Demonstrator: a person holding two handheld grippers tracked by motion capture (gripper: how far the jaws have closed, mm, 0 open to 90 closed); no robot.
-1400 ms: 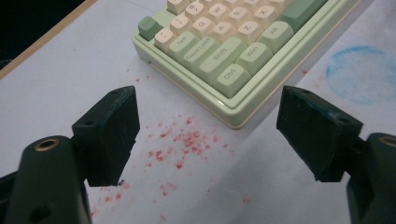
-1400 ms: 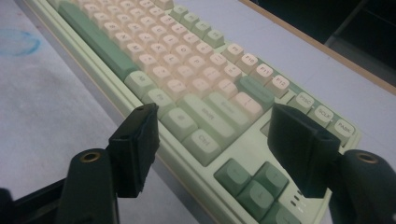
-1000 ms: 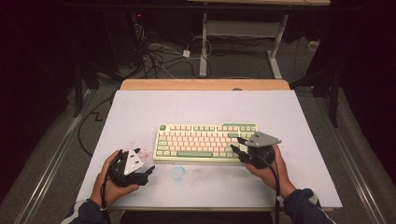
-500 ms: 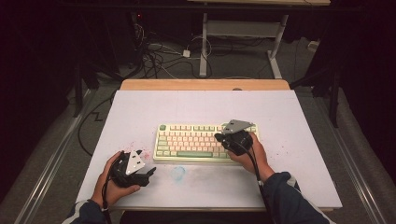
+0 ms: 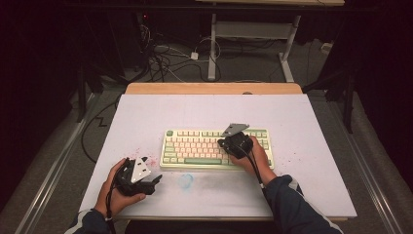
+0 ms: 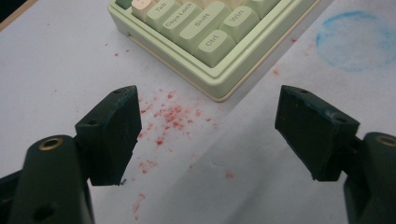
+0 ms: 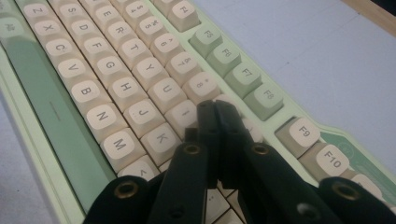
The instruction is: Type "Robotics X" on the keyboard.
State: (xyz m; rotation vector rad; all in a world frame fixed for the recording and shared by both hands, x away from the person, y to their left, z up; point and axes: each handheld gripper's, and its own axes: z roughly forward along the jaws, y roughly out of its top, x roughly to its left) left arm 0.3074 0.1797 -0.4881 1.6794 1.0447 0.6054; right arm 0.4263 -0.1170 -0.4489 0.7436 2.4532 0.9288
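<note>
We have the cream-and-green mechanical keyboard (image 5: 216, 148) lying near the middle of the white table mat (image 5: 311, 122), its long axis running left to right across us. Our right gripper (image 5: 233, 143) is over the right half of the keys, and in the right gripper view its two black jaws are pressed together into a single blunt tip, holding nothing. That tip sits at the upper rows, just beyond the I key (image 7: 182, 113) and beside the 8 key (image 7: 201, 87) — whether it touches a cap or hovers just above, we cannot tell. The key it is after lies directly under or just ahead of the jaws, so we judge the coming move to be a short downward press rather than a reach.

Our left gripper (image 5: 146, 180) rests well off the keyboard's near left corner, jaws spread wide over red specks (image 6: 170, 116) on the mat — the right hand is plainly the nearer one.
</note>
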